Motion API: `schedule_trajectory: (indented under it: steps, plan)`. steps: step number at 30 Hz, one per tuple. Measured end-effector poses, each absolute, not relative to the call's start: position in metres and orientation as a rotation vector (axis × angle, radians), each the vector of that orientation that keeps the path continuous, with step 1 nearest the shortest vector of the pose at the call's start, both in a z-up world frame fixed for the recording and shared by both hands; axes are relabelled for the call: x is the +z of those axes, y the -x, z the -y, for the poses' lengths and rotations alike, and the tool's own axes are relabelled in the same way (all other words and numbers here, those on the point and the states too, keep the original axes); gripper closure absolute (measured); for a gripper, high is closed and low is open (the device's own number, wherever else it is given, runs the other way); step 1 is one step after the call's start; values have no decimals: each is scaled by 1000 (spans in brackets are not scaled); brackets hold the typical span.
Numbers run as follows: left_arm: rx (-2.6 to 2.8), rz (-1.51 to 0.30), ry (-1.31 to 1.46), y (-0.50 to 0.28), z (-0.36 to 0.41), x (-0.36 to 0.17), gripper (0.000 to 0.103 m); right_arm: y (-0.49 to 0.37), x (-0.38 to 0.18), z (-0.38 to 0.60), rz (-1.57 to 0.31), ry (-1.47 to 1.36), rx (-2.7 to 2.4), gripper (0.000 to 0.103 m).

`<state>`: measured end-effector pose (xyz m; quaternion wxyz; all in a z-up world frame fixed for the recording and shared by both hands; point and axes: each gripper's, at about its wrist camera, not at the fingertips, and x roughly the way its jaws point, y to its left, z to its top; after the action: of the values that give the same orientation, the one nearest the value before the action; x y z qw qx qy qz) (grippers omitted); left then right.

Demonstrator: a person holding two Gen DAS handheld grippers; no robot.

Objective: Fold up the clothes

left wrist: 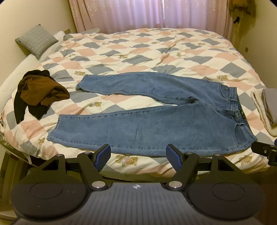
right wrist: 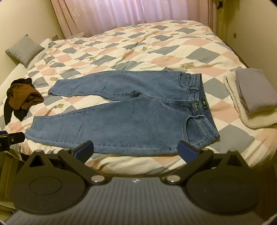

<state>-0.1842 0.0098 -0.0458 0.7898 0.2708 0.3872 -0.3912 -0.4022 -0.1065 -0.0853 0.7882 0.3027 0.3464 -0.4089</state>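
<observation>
A pair of blue jeans [left wrist: 152,110] lies spread flat on a bed covered by a quilt [left wrist: 138,48] checked in pink, grey and cream with small teddy bears. The waistband is to the right, the two legs run left and splay apart, and the nearer leg lies along the near edge of the bed.

The left gripper [left wrist: 138,155] hovers at that near edge with its blue-padded fingers apart and nothing between them. The right gripper [right wrist: 135,150] hovers further right along the same edge, fingers also spread wide and empty.

Left of the jeans sits a crumpled heap of brown and black clothing [left wrist: 38,93]. To the right lies a folded grey garment [right wrist: 254,90] on a folded cream fleece blanket [right wrist: 256,119]. A grey cushion [left wrist: 35,40] rests at the far left, and pink curtains [left wrist: 147,13] hang behind the bed.
</observation>
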Motion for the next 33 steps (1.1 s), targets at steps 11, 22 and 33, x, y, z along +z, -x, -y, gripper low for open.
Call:
schedule_trajectory:
  steps: [11, 22, 33]
  plan:
    - [-828, -867, -585, 166, 15, -62, 27, 397, -95, 135, -769, -667, -912, 1]
    - [-829, -923, -661, 101, 75, -101, 23, 354, -134, 199, -869, -749, -950, 1]
    - [-1062, -892, -768, -60, 221, -199, 23, 288, -232, 358, -869, -984, -790, 21]
